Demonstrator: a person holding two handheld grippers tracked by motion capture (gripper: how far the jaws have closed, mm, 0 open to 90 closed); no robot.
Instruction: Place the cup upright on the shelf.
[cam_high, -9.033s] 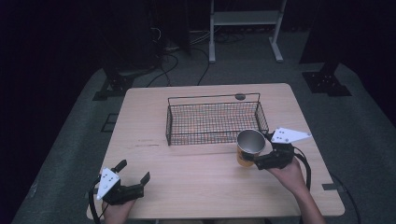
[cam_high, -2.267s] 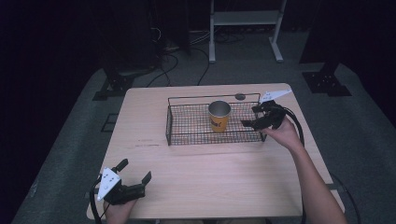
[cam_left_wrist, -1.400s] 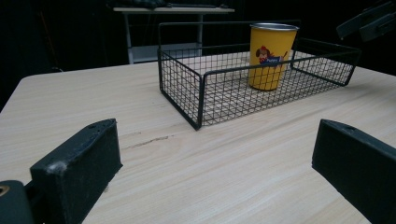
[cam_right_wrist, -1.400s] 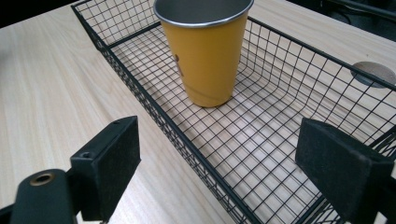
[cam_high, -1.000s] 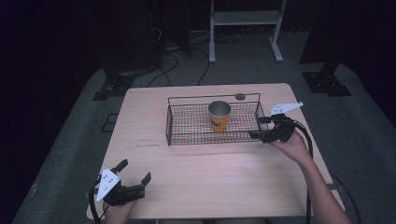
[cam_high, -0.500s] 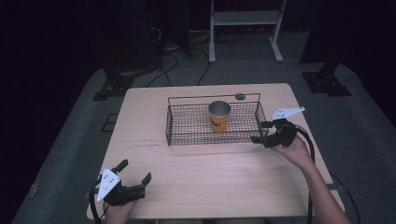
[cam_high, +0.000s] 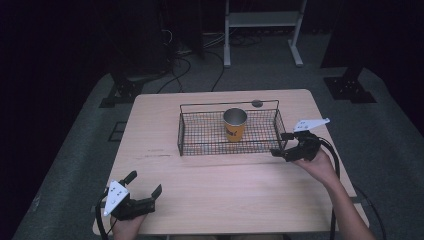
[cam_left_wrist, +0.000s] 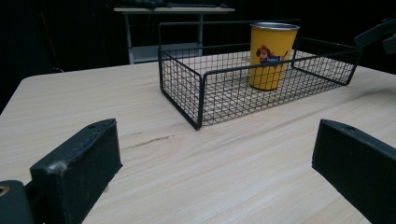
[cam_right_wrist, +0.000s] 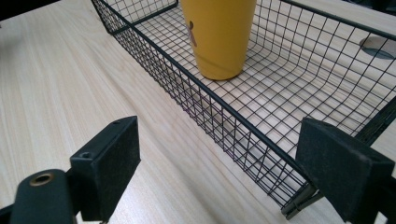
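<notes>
Light wood-grain table (cam_high: 225, 185), dark room around it. Left gripper (cam_high: 146, 189) at near left corner, jaws spread, holding nothing. Right gripper (cam_high: 281, 145) just off the near right corner of the black wire basket (cam_high: 200, 147), jaws apart, empty. Yellow metal cup (cam_high: 234, 125) stands upright inside the basket, middle. Beyond: round grommet (cam_high: 257, 103) in the tabletop, grey floor, cables, white shelf frame (cam_high: 262, 20). Left gripper view shows a cartoon dog print on the cup (cam_left_wrist: 268, 53).
</notes>
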